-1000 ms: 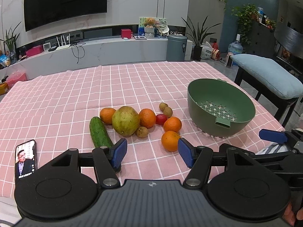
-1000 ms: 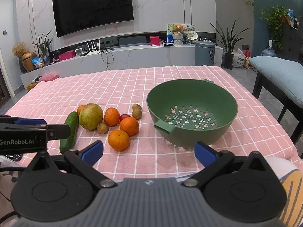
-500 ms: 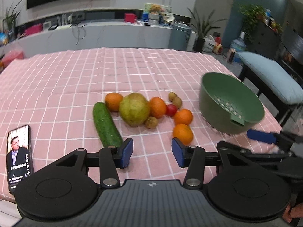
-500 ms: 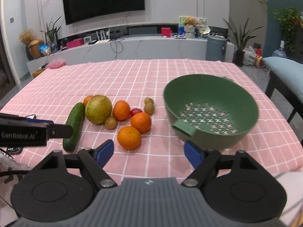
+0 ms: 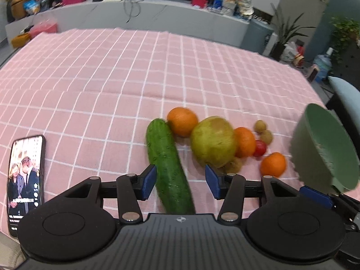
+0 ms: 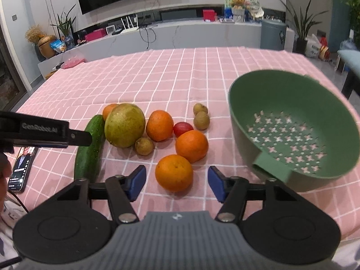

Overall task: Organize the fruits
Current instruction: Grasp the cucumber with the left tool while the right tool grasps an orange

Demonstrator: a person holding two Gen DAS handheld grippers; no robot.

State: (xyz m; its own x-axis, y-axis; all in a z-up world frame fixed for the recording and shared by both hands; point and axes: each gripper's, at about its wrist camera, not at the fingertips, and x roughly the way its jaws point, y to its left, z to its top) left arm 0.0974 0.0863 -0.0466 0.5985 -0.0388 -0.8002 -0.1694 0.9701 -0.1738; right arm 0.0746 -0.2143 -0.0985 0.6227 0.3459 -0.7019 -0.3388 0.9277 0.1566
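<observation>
Left claw (image 5: 180, 184) straddles the cucumber (image 5: 167, 164), blue pads not yet touching.

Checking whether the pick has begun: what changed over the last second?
The left gripper advanced and now straddles the cucumber, jaws open. The right gripper closed in on the nearest orange, also open. Nothing is grasped; the fruits and colander stayed put.
</observation>
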